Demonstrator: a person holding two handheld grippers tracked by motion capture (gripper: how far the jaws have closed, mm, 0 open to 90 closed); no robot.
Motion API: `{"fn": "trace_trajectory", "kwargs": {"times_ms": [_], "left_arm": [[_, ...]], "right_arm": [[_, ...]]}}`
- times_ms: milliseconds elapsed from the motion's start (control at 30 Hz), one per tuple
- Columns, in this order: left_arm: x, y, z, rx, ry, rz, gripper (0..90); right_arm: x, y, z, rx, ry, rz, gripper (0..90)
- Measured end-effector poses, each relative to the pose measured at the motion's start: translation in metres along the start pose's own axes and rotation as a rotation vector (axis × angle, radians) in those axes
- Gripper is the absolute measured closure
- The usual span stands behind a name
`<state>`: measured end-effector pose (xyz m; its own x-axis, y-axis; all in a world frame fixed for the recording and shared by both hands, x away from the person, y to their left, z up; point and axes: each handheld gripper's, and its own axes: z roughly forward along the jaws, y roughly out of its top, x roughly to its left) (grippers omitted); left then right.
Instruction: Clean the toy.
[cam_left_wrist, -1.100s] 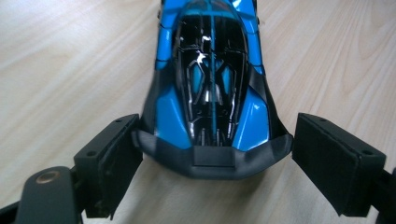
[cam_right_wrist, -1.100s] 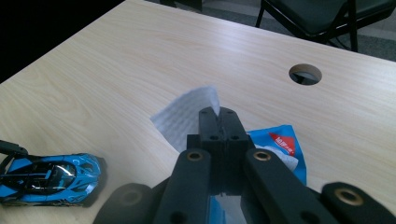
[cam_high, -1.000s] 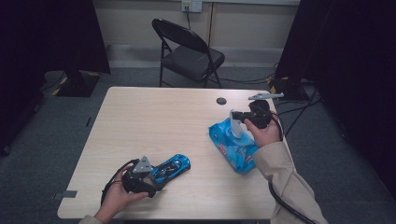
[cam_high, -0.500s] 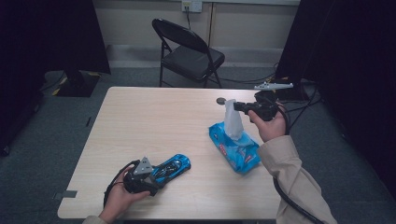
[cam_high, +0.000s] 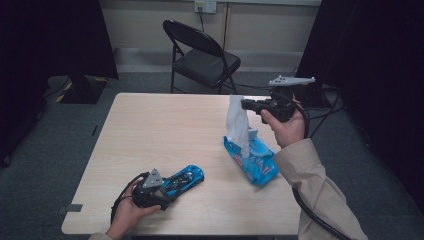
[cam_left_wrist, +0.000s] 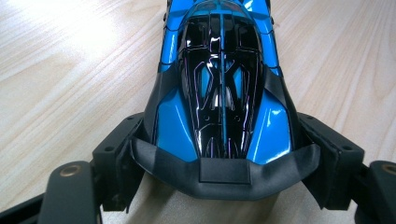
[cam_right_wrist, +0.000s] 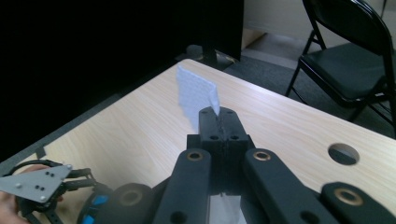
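Right tool raised above tabletop, jaws clamped on white wipe drawn up from blue pack. Left tool low near front edge, jaws closing around blue toy car.

Right gripper raised (fingers clamped together).

A glossy blue and black toy car is lying flat on the table at the lower left of the high view, nose angling toward the upper right. At centre right, a white wipe is hanging upright, stretching up out of a blue wipes pack that is lying flat.
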<state>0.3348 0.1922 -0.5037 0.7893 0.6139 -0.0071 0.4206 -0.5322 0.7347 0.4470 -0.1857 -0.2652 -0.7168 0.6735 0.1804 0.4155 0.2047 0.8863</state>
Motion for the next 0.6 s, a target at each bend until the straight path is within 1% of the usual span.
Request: {"fn": "trace_trajectory", "kwargs": {"times_ms": [67,100,167,200,267,300,333,400,500,533,567,600], "left_arm": [[0.0,0.0,0.0,-0.002,-0.004,0.001,24.4],[0.0,0.0,0.0,0.001,0.001,0.001,24.4],[0.0,0.001,0.0,0.004,0.004,-0.001,24.4],[-0.001,0.001,0.0,0.005,0.0,-0.003,24.4],[0.0,0.001,0.0,0.005,0.001,-0.002,24.4],[-0.001,0.001,0.0,0.006,0.0,-0.004,24.4],[-0.001,0.001,0.0,0.006,0.0,-0.004,24.4],[-0.001,0.001,0.0,0.01,-0.002,-0.003,24.4],[-0.001,0.002,0.0,0.017,0.002,-0.003,24.3],[-0.001,0.002,0.001,0.015,0.002,-0.008,24.3],[-0.001,0.002,0.001,0.015,0.002,-0.009,24.4],[-0.001,0.003,0.001,0.016,-0.001,-0.008,24.4]], "right_arm": [[0.004,0.003,-0.001,-0.009,0.013,-0.003,90.0],[0.006,0.005,-0.002,-0.015,0.015,-0.009,90.0],[0.012,0.008,-0.004,-0.034,0.049,-0.004,90.0],[0.016,0.008,-0.004,-0.038,0.049,-0.012,90.0],[0.022,0.007,-0.004,-0.042,0.068,-0.024,90.0],[0.026,0.005,-0.003,-0.038,0.064,-0.038,90.0],[0.029,0.003,-0.002,-0.036,0.071,-0.045,90.0],[0.034,-0.004,0.0,-0.039,0.097,-0.04,90.0],[0.039,-0.015,0.005,-0.036,0.119,-0.037,90.0],[0.04,-0.021,0.007,-0.037,0.132,-0.029,90.0],[0.041,-0.026,0.008,-0.034,0.136,-0.024,90.0],[0.042,-0.032,0.01,-0.029,0.128,-0.031,90.0]]}}
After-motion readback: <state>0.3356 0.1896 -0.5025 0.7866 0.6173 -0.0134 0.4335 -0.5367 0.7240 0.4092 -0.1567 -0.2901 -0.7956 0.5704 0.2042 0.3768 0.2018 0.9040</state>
